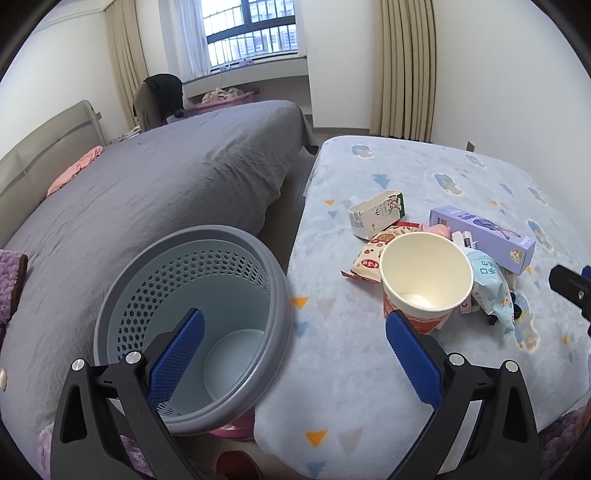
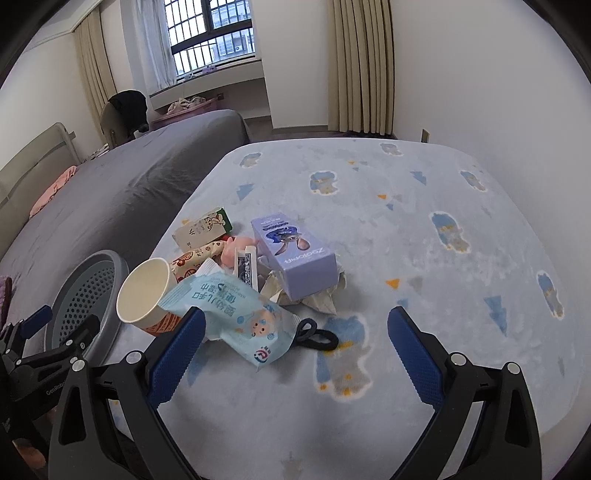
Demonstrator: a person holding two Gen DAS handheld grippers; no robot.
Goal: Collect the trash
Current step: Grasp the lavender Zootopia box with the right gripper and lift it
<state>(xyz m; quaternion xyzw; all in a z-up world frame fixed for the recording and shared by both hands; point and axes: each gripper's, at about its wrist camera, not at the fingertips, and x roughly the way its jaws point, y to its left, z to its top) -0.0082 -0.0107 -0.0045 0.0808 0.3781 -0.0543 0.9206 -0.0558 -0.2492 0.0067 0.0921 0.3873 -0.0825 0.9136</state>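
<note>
Lying heaped on a pale blue patterned blanket (image 2: 424, 229), near its left edge: a small pile of trash. Tipping over at the front of the pile, mouth facing the cameras, a white paper cup (image 1: 426, 275), its orange-printed outside mostly hidden. Resting against the cup, a light blue wet-wipe packet (image 2: 236, 314). Sitting behind that, a lilac cardboard box (image 2: 295, 254) with a cartoon rabbit, pressing down on crumpled paper (image 2: 321, 299) that is only partly showing. Lying farther back, a flattened milk carton (image 1: 375, 216) and a red-and-cream snack wrapper (image 1: 369, 254), each partly covered. Peeking out between them, something pink (image 2: 240, 243), too hidden to identify. Curling just in front of the packet, a black hair tie (image 2: 317, 338).

Standing just beside the blanket's left edge, between it and a grey bed (image 1: 147, 192), a grey perforated waste basket (image 1: 192, 321), its base out of sight, nothing visible inside.

Hovering over the gap between basket and blanket, the left gripper (image 1: 293, 354), blue-padded fingers spread wide, grasping nothing, one fingertip overlapping the cup's lower edge in the picture; contact impossible to judge. Hanging above the blanket in front of the pile, the right gripper (image 2: 295, 350), likewise spread wide and empty.

Showing at the back, a barred window (image 1: 251, 29) and beige curtains (image 1: 404, 70).
</note>
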